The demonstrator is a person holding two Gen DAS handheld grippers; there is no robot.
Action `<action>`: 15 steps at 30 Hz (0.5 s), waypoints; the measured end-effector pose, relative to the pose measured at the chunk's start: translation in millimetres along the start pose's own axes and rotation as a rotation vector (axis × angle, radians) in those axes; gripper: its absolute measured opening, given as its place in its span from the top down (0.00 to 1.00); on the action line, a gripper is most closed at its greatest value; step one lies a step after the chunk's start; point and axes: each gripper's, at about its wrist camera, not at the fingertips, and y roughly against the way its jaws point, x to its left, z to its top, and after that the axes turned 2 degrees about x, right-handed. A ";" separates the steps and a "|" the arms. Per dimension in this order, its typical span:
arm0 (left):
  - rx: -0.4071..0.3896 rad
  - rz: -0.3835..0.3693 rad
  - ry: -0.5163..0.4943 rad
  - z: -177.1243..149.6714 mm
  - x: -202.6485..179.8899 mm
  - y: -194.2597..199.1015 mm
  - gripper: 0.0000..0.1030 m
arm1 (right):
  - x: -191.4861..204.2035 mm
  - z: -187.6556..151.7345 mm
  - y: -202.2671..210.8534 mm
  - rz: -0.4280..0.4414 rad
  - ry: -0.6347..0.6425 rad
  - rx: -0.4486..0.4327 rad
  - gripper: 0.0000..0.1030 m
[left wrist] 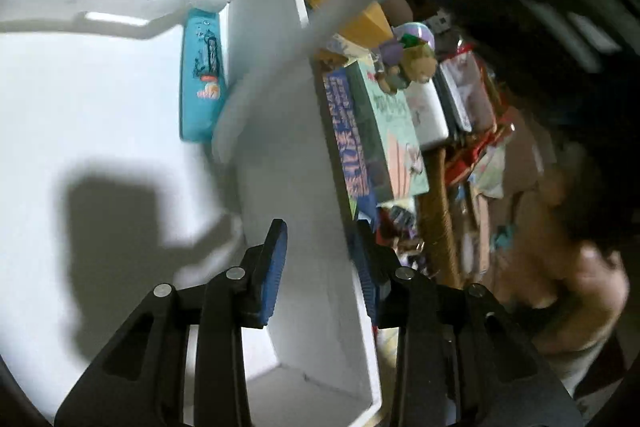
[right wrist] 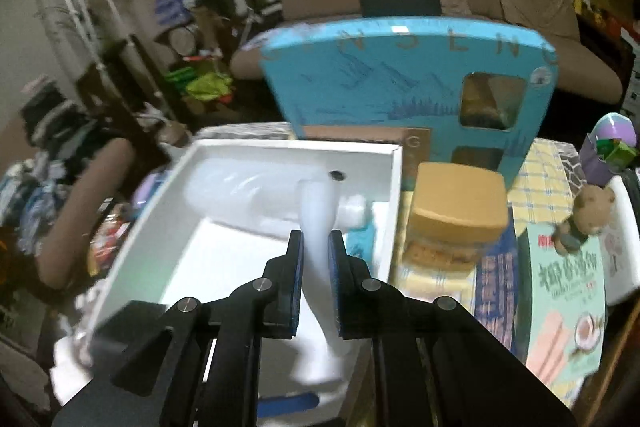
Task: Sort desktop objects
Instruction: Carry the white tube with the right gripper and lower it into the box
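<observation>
R gripper (right wrist: 314, 279) clamped on white strip (right wrist: 316, 227) | L gripper (left wrist: 320, 267) jaws apart, straddling box wall (left wrist: 304, 227)

Each black tool (left wrist: 320, 267) (right wrist: 316, 283) carries blue ribbed pads and silver screws.

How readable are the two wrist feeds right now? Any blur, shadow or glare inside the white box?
Left wrist view: a dark hard-edged shadow lies on the white box floor, the white handle is motion-smeared, and the right side is dark and soft. Right wrist view: the clear plastic bottle in the box smears into a white blur; the right gripper stays sharp; fisheye bends the teal box.
</observation>
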 end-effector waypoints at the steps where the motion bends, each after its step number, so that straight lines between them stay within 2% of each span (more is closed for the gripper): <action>1: 0.024 -0.008 0.010 8.4 2.3 -5.6 0.68 | -4.0 4.3 -13.1 -0.020 -0.002 0.011 0.89; 6: 0.066 -0.023 -0.008 20.5 4.4 -18.1 0.68 | -20.4 17.6 -54.9 -0.088 -0.007 0.054 0.89; 9: 0.080 -0.052 -0.002 20.5 10.5 -19.7 0.63 | -26.0 21.1 -72.0 -0.130 0.019 0.074 0.89; 12: 0.078 -0.059 -0.007 16.3 14.9 -17.1 0.57 | -23.8 21.2 -83.9 -0.164 0.057 0.092 0.86; 15: 0.076 -0.051 -0.013 11.8 16.3 -13.7 0.53 | -15.9 21.5 -91.1 -0.204 0.096 0.109 0.78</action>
